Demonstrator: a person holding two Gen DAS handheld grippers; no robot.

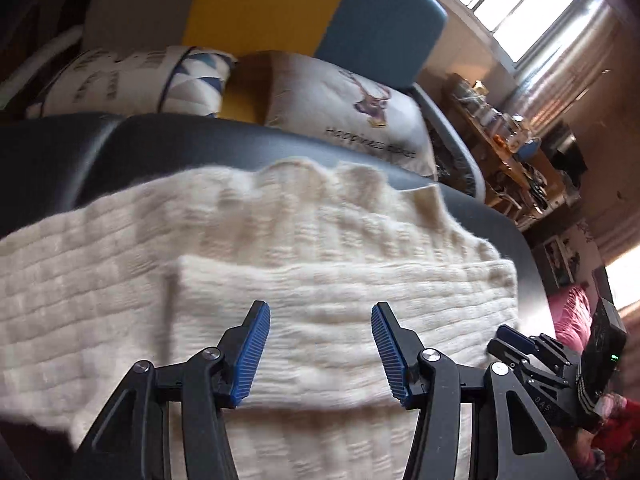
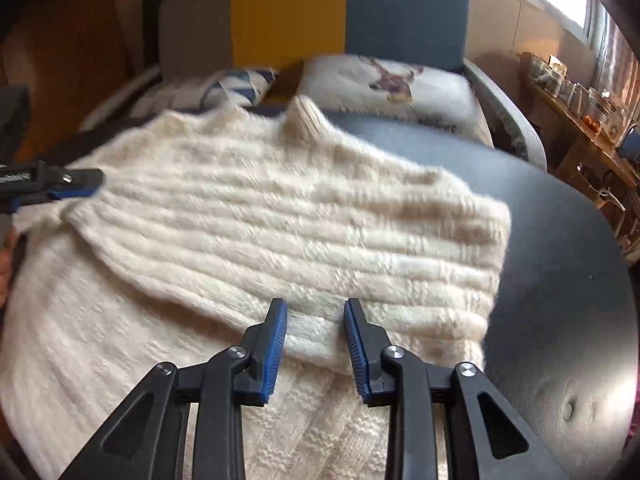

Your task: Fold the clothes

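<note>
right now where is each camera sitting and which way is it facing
Left wrist: on the left hand-held gripper, open, facing the cream cable-knit sweater on the dark padded table; the right hand-held gripper shows at right.
Right wrist: on the right hand-held gripper, open, over the sweater's folded edge; the left hand-held gripper shows at left.
Shared: sweater, table, white deer-print cushion.

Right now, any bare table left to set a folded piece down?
Yes: the dark table is bare right of the sweater, out to the rim. A thinner bare strip runs behind it, before the pillows. The middle and left are under knit, and both grippers hang open there.
</note>
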